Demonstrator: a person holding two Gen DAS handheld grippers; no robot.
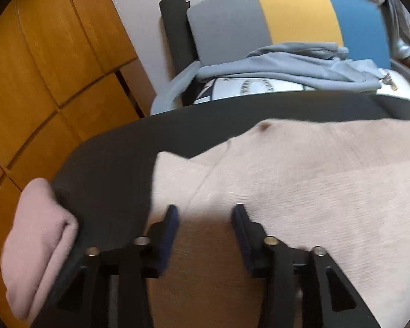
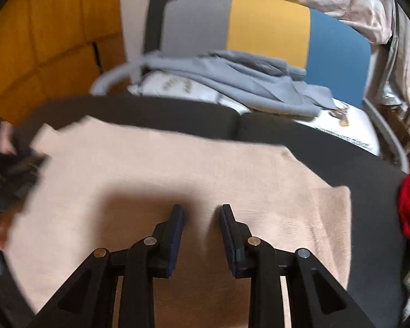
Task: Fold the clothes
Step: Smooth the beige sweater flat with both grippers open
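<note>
Folding is between steps: left gripper (image 1: 205, 213) and right gripper (image 2: 202, 213) hover apart over the beige garment (image 2: 177, 169); next, grip an edge.

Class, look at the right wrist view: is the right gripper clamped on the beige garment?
No: the right gripper stands open above the beige garment, with a clear gap between its pads and no cloth pinched.

Left gripper (image 1: 206, 213) and right gripper (image 2: 201, 213) are showing matte black angular linkage arms with triangular cutouts. Round silver pivot pins are sitting at each joint. Jaws are wearing dark blue ribbed pads.
</note>
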